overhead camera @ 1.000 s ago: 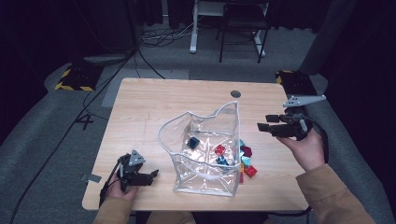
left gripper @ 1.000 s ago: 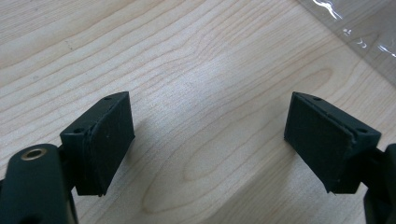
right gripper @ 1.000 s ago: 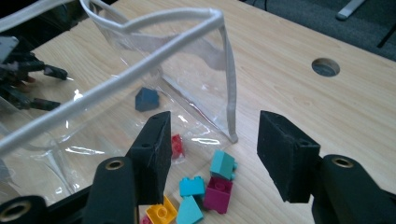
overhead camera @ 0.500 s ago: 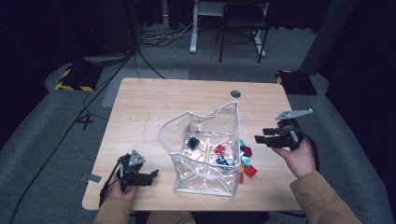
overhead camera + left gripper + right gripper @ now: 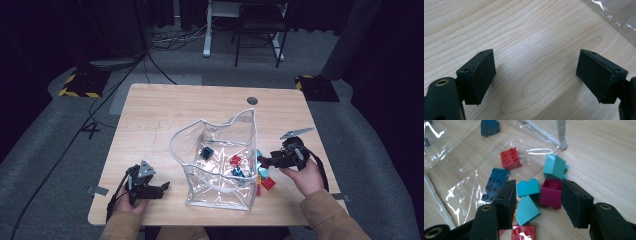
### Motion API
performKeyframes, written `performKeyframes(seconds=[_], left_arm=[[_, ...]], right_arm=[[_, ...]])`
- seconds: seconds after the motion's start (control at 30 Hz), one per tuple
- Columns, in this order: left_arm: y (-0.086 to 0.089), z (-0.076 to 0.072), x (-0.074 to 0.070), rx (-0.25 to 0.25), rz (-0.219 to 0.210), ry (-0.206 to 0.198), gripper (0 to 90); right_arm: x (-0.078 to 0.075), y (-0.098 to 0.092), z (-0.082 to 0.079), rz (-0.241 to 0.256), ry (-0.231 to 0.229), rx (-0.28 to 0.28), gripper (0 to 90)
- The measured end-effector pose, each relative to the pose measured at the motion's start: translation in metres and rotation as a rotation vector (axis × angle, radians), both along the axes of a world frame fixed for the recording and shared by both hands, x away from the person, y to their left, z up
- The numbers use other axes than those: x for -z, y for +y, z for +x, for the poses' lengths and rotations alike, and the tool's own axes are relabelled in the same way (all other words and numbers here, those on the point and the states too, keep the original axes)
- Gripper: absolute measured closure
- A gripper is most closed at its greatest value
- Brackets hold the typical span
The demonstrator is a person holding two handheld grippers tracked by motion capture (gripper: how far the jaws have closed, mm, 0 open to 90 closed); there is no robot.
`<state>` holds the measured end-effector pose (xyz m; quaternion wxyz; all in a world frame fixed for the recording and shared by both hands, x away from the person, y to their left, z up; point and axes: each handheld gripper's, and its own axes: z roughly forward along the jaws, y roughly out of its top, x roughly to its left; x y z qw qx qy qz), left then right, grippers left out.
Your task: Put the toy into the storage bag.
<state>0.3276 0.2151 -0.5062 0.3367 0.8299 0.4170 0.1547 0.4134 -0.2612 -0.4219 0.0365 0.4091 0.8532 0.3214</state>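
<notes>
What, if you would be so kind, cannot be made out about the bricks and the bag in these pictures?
- Right gripper view: the right gripper covers part of the blue brick and the turquoise bricks; the red brick is cut by the bottom edge.
- High view: bricks inside the clear bag are too small and glare-blurred to count.
- Left gripper view: the left gripper faces bare table; the bag is cut by the corner.

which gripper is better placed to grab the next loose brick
Right. The right gripper hangs open over the brick pile beside the clear bag, jaws straddling teal and magenta bricks. The left gripper sits open over bare table.
</notes>
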Motion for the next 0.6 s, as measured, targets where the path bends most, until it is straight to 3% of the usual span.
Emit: performKeyframes(seconds=[0.27,0.43,0.6], left_arm=[[0.000,0.000,0.000,0.000,0.000,0.000,16.2],[0.000,0.000,0.000,0.000,0.000,0.000,16.2],[0.000,0.000,0.000,0.000,0.000,0.000,16.2]], right_arm=[[0.022,0.009,-0.005,-0.049,0.035,-0.036,50.2],[0.030,0.011,-0.006,-0.066,0.067,-0.044,55.9],[0.035,0.014,-0.007,-0.093,0.069,-0.050,56.5]])
